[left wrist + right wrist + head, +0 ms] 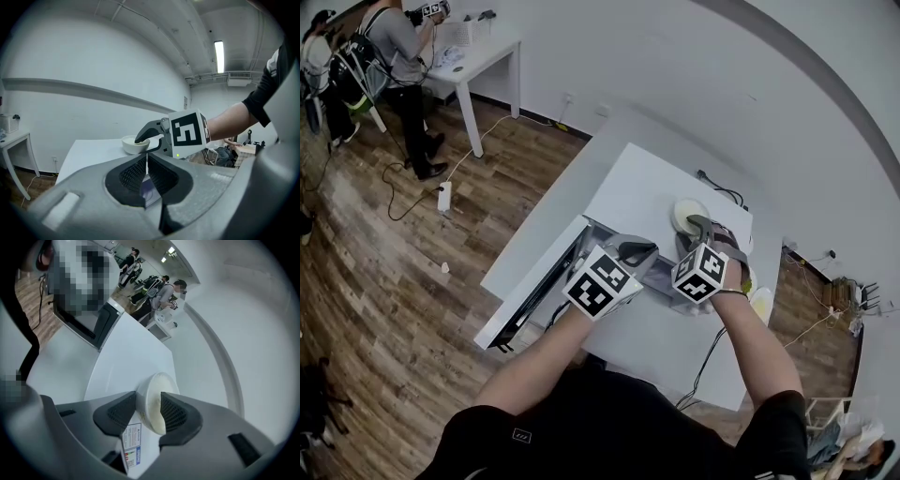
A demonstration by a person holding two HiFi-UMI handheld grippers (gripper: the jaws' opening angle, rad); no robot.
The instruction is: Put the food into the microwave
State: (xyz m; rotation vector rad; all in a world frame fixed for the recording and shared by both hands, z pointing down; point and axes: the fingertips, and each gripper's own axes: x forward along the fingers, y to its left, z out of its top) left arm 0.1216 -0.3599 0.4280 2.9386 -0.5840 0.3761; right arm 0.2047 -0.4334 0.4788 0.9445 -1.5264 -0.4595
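Observation:
A white bowl (pixel 684 214) (pixel 130 145) (pixel 152 399) with pale, creamy food stands on top of the white microwave (pixel 642 183) (pixel 133 357). My right gripper (pixel 698 230) (pixel 143 140) (pixel 147 413) is open and straddles the bowl's rim, one finger inside the bowl and the other against its outer wall. The microwave's dark-framed door (pixel 534 300) (pixel 98 322) hangs open to the left. My left gripper (pixel 630 248) (pixel 146 173) is at the top front edge of the microwave. Its pads are together, and I cannot make out anything between them.
The microwave sits on a white table (pixel 675 352) against the wall. A black cable (pixel 722 193) runs behind it. On the wooden floor lie a power strip (pixel 444 195) and cords. People stand by a small white table (pixel 483 52) at the far left.

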